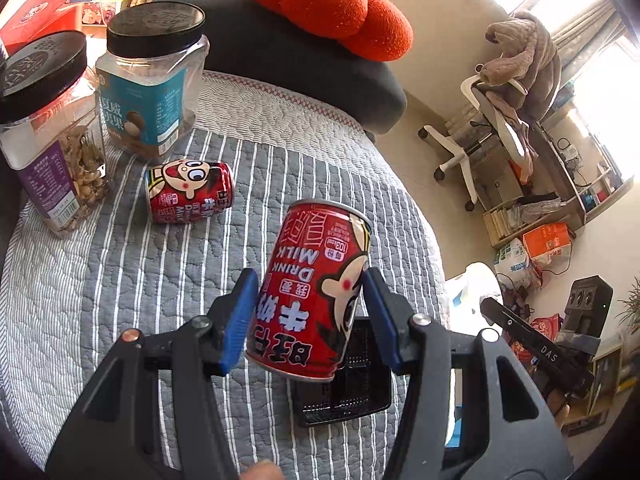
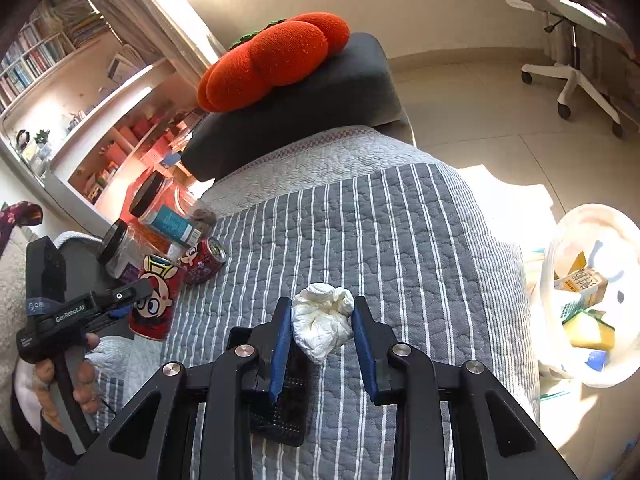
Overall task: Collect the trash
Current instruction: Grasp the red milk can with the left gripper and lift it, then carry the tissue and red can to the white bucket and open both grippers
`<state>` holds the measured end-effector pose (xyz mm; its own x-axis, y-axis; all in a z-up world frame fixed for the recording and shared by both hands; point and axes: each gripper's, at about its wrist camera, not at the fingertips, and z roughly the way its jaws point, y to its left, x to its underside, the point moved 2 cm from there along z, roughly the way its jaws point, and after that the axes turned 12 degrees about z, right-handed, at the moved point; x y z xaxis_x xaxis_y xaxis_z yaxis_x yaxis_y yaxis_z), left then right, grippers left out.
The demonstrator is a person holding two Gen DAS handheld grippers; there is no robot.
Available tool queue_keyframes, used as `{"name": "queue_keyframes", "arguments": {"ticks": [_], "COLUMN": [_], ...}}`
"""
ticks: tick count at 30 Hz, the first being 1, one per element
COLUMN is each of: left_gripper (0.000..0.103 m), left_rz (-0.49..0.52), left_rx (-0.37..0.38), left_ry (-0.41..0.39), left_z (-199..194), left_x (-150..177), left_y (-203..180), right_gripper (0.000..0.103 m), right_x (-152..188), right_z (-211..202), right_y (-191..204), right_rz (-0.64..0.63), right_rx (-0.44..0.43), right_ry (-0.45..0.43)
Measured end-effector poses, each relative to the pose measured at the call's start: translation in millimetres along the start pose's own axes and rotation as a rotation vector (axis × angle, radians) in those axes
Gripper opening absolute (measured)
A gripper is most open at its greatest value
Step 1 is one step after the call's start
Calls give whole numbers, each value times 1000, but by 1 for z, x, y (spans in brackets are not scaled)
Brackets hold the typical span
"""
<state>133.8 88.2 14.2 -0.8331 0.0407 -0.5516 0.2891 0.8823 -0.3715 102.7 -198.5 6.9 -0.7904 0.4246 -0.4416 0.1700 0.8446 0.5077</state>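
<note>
My left gripper (image 1: 308,280) is shut on a red milk drink can (image 1: 312,292), lifted off the striped quilt (image 1: 120,280) and tilted, its blue pads on both sides. A second red can (image 1: 188,192) lies on its side on the quilt beyond it. In the right wrist view my right gripper (image 2: 320,306) is shut on a crumpled white tissue (image 2: 322,322) above the quilt (image 2: 400,240). That view also shows the left gripper (image 2: 132,300) at the left with the held can (image 2: 154,304) and the lying can (image 2: 202,264).
A white bin (image 2: 600,210) with a carton and a yellow sponge stands on the floor at the right. Two black-lidded snack jars (image 1: 152,80) (image 1: 44,120) stand at the quilt's far left. A black mesh basket (image 2: 280,400) lies under the grippers. An orange cushion (image 1: 328,4) rests on a dark armrest.
</note>
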Motion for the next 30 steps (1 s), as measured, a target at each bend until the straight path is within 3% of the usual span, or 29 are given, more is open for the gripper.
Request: {"name": "queue_keyframes", "arguments": {"ticks": [7, 13, 21, 24, 26, 30], "left_gripper": [56, 56, 56, 56, 56, 56], "left_rz": [13, 28, 72, 98, 107, 118], "left_rx": [119, 210, 300, 324, 341, 370], "left_ry": [-82, -61, -18, 6, 25, 59], "left_z": [-6, 13, 45, 59, 69, 87], "left_x": [-3, 2, 0, -1, -2, -2], "left_y": [-38, -77, -144, -171, -188, -216], "right_gripper": [32, 32, 33, 50, 78, 87], "right_x": [-13, -31, -54, -60, -63, -65], "right_z": [-30, -67, -104, -116, -124, -140], "right_y": [-23, -65, -150, -175, -186, -199], "right_rz": [37, 97, 234, 285, 313, 349], "right_rx": [8, 67, 193, 189, 155, 128], "right_ry": [-83, -187, -291, -311, -313, -340]}}
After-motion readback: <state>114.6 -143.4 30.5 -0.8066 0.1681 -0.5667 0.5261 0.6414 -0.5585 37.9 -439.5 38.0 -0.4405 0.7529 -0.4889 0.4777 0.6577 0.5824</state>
